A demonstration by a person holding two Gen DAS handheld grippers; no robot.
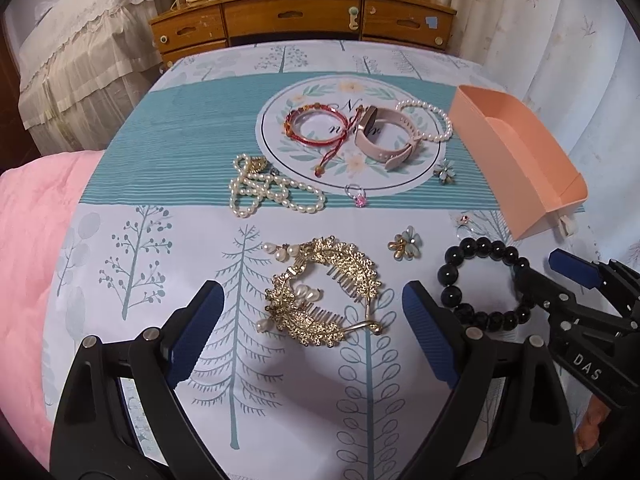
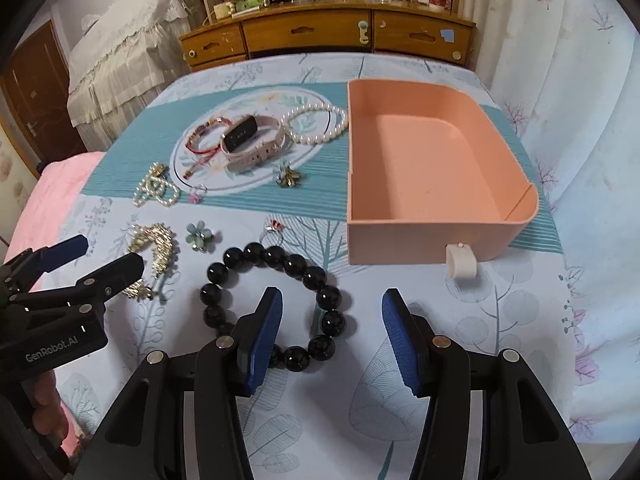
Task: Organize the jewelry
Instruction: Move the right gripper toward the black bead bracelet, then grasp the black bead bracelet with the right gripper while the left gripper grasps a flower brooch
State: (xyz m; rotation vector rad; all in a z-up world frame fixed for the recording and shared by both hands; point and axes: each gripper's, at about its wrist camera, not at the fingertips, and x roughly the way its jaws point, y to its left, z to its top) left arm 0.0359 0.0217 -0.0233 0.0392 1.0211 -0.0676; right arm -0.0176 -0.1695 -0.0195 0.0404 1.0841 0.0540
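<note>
Jewelry lies on a tree-print cloth. My left gripper (image 1: 312,320) is open, its fingers on either side of a gold leaf hair comb (image 1: 320,292). My right gripper (image 2: 332,328) is open, with the right side of a black bead bracelet (image 2: 276,304) between its fingers; in the left wrist view it (image 1: 536,276) sits at the bracelet (image 1: 484,284). An empty peach drawer box (image 2: 428,168) stands to the right. Farther off lie a pink watch (image 1: 384,136), a red cord bracelet (image 1: 316,126), a pearl bracelet (image 1: 428,118) and a pearl necklace (image 1: 268,192).
Small pieces lie between: a pink-stone ring (image 1: 357,196), two flower brooches (image 1: 406,243) (image 1: 444,171) and a small red ring (image 2: 275,226). A pink quilt (image 1: 32,248) lies left. A wooden dresser (image 1: 304,20) stands behind, with curtains to the right.
</note>
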